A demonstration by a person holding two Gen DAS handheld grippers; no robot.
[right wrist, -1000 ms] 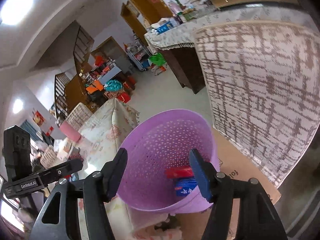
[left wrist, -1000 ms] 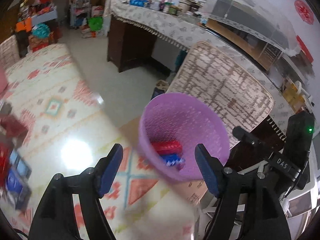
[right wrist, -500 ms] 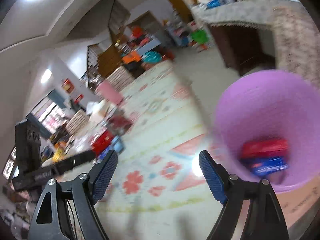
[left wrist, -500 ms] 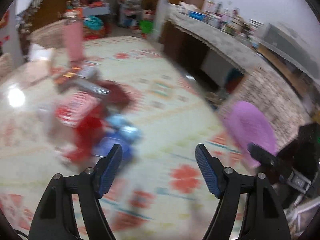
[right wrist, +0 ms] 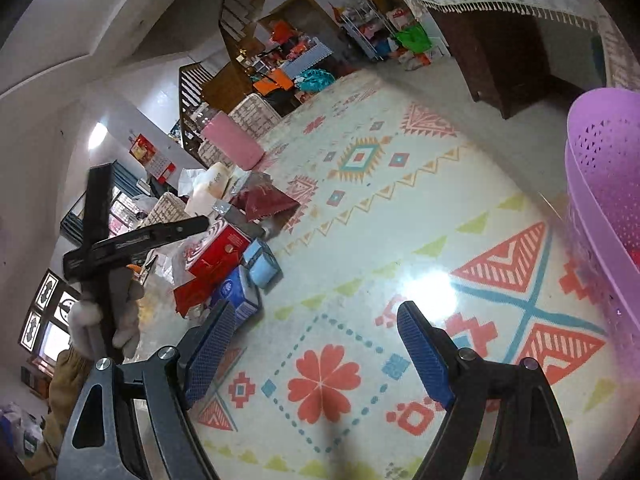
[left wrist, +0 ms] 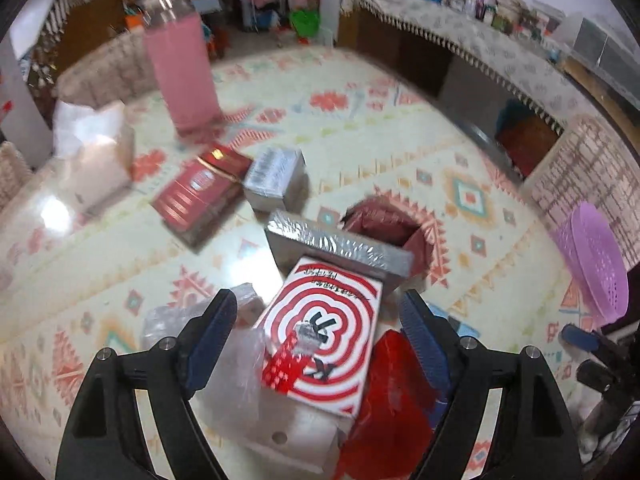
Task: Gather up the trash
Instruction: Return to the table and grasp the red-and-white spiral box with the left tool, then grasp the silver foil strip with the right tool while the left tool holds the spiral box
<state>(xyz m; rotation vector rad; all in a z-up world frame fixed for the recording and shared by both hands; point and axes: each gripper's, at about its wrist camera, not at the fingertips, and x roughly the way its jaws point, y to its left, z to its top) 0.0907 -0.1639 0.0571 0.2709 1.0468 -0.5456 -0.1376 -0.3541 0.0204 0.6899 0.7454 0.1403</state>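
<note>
My left gripper (left wrist: 320, 330) hangs over a heap of trash on the patterned table, its jaws opening. A red-and-white spiral box (left wrist: 324, 354) lies between the jaws, and the pads stand clear of it. Around it lie a silver foil box (left wrist: 336, 246), a red wrapper (left wrist: 394, 396) and clear plastic (left wrist: 228, 360). My right gripper (right wrist: 316, 354) is open over bare tablecloth with nothing between its fingers. The purple basket (right wrist: 604, 184) stands at the table's right edge, close to the right gripper. The same basket (left wrist: 596, 264) shows far right in the left wrist view.
Farther back lie a dark red box (left wrist: 200, 192), a barcoded silver box (left wrist: 276, 178), a maroon pouch (left wrist: 384, 224), a white tissue box (left wrist: 96, 156) and a tall pink bottle (left wrist: 182, 68). A gloved hand (right wrist: 124, 320) holds the left gripper's handle. A draped sideboard (left wrist: 480, 28) stands beyond.
Both grippers have swung left, away from the purple basket. The left one now hangs over the trash heap, the right one over bare tablecloth, and both have wider jaws.
</note>
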